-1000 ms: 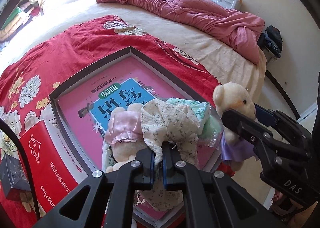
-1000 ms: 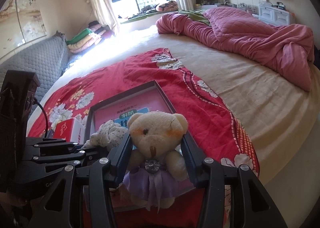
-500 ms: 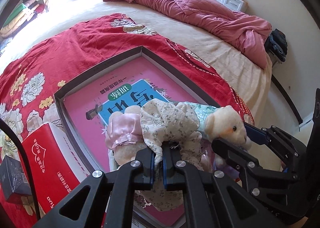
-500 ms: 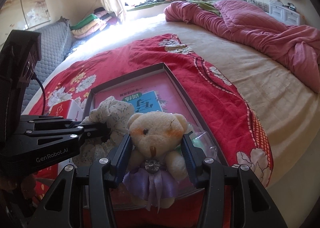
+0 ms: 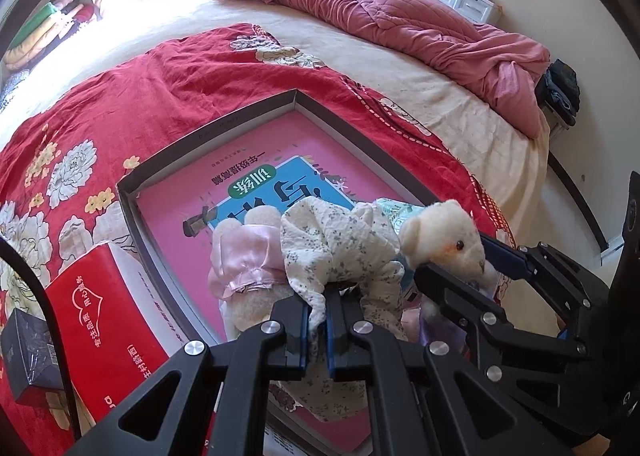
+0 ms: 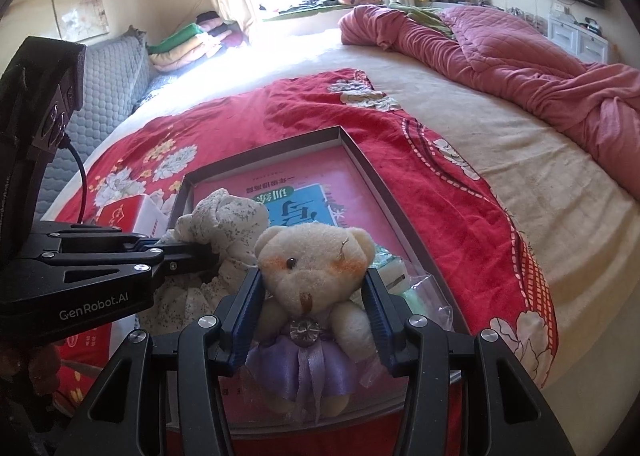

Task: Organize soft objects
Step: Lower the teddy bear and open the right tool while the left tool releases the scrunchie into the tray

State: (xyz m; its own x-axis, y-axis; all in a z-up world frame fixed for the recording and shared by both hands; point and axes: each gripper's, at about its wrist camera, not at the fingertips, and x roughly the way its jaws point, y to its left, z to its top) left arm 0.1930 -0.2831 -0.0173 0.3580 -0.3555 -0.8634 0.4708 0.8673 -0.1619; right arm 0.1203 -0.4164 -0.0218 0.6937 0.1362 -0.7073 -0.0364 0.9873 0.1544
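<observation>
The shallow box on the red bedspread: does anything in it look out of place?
Somewhat. The shallow box holds a pink workbook lying flat, a hard item among soft ones: a floral cloth, a pink-dressed plush and the purple-skirted teddy bear.

Cream teddy bear (image 6: 312, 256) in lilac skirt; red floral blanket (image 5: 168, 80); pink book (image 5: 240, 184).

A shallow grey cardboard tray (image 6: 362, 154) lies on a red flowered bedspread (image 6: 460, 208), with a pink-covered book (image 5: 248, 184) flat inside it. At the tray's near end, on the book, a floral cloth bundle (image 5: 340, 248) sits beside a cream teddy bear in a purple skirt (image 6: 310, 284). A red cardboard box (image 5: 100, 320) lies just left of the tray. A crumpled pink quilt (image 6: 520, 60) lies well behind the tray.
</observation>
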